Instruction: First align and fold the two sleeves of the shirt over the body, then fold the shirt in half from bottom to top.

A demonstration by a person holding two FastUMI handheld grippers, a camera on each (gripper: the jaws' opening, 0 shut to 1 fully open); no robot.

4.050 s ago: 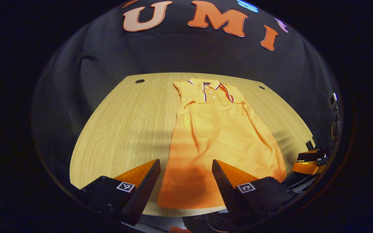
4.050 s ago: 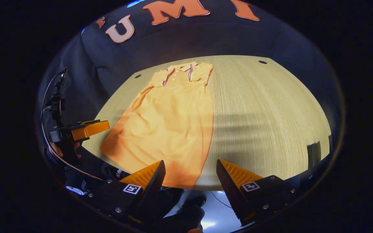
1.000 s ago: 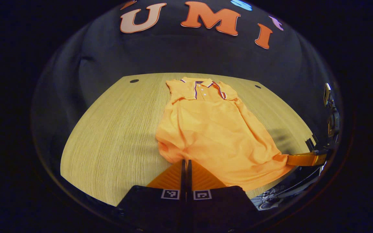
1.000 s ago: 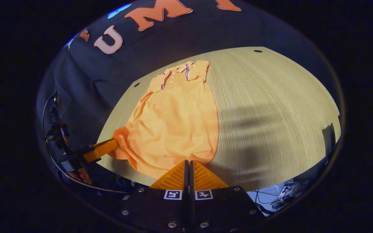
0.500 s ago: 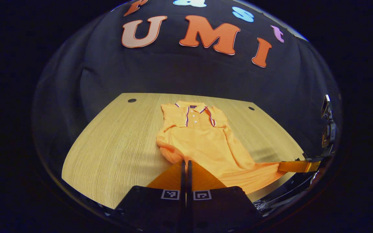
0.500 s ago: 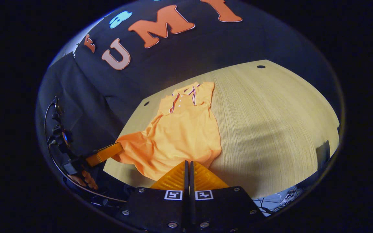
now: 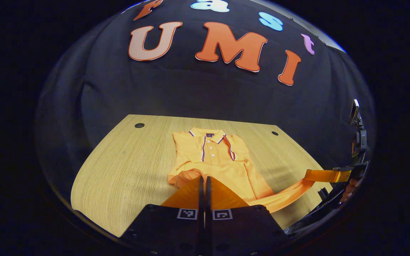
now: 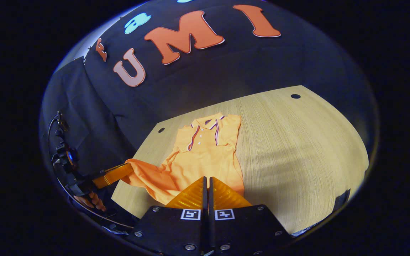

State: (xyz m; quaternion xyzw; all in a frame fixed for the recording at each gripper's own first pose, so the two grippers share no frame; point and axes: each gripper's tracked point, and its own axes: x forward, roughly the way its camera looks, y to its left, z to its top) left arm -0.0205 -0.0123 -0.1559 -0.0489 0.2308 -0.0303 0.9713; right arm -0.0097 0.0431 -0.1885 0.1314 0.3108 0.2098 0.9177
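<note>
Midfold | both claws, left claw [image 7: 203, 181] and right claw [image 8: 206, 182], clamped on orange shirt's [image 7: 210, 156] lifted hem above wooden surface [image 7: 119, 177] | risk: uneven carry skews fold, sleeves slip loose.

One orange polo shirt [image 7: 212, 156] lies on one light wooden table [image 7: 119, 170]. Three white buttons [image 7: 210, 148] sit on the shirt's placket. The table has two round holes [image 7: 139, 125], one toward each far corner beyond the shirt's collar. Two grippers are present at the near end of the shirt: the left gripper [image 7: 203, 181] and the right gripper [image 8: 207, 182]. One hand [image 8: 93, 202] is visible left of the shirt.
</note>
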